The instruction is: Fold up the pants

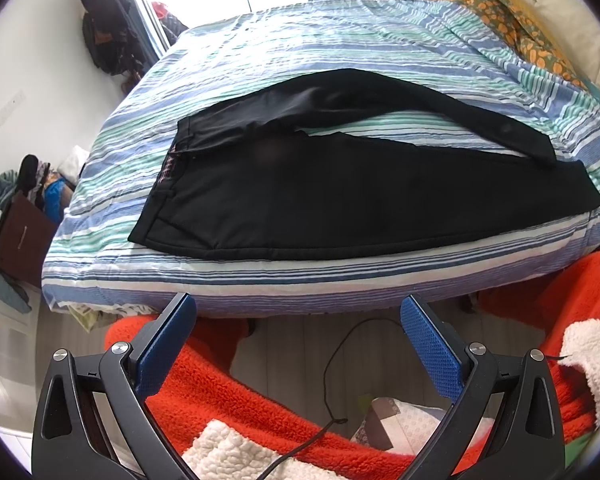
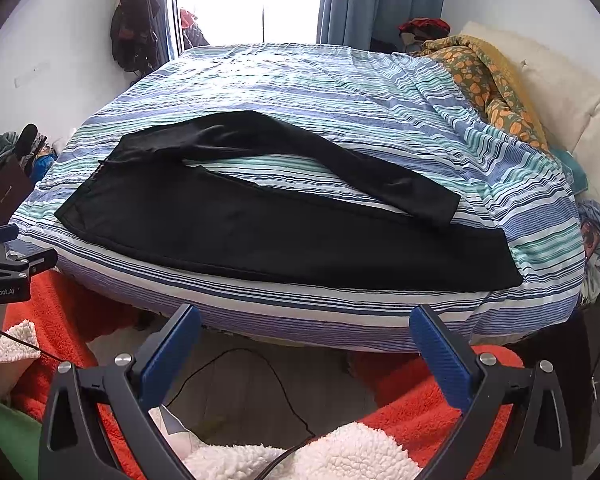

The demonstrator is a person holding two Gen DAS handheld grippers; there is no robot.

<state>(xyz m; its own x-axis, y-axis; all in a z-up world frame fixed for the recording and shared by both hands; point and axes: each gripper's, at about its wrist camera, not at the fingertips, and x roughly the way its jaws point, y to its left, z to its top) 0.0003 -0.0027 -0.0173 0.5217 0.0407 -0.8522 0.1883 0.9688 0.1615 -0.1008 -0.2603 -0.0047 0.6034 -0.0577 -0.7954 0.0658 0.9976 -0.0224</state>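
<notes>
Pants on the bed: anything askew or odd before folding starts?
Yes. The black pants lie flat on the striped bedspread, but the far leg splays away from the near leg, leaving a wedge of bedspread between them. No damage visible.

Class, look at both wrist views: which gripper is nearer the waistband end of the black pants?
Left. The left gripper hangs nearer the waistband; the right gripper sits further toward the leg cuffs. Both are off the bed, open.
</notes>
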